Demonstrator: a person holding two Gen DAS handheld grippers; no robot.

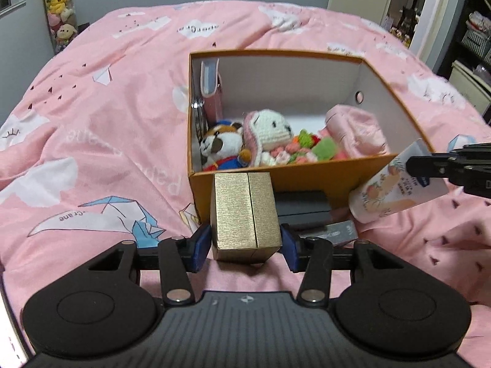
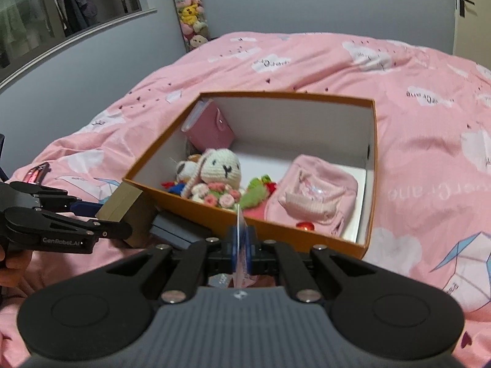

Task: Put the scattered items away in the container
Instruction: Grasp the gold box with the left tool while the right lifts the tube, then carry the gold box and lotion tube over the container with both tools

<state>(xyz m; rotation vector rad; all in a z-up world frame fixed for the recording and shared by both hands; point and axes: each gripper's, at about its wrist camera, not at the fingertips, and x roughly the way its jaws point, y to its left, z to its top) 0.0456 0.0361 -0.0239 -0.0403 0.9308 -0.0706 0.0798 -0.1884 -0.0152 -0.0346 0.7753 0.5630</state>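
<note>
An orange cardboard container with white inner walls stands open on a pink quilt; plush toys, a crochet bunny, a pink wallet and a pink pouch lie inside. In front of its near wall my left gripper is shut on a gold box, with a blue pad against each side. From the right wrist view that gold box sits in the left gripper beside the container. My right gripper is shut on the flat end of a white peach-print tube, held at the container's near right corner.
A dark flat case and a silver item lie on the quilt against the container's front wall. A phone-like object rests far left. A hand holds the left gripper. Grey walls and a hanging plush column stand behind the bed.
</note>
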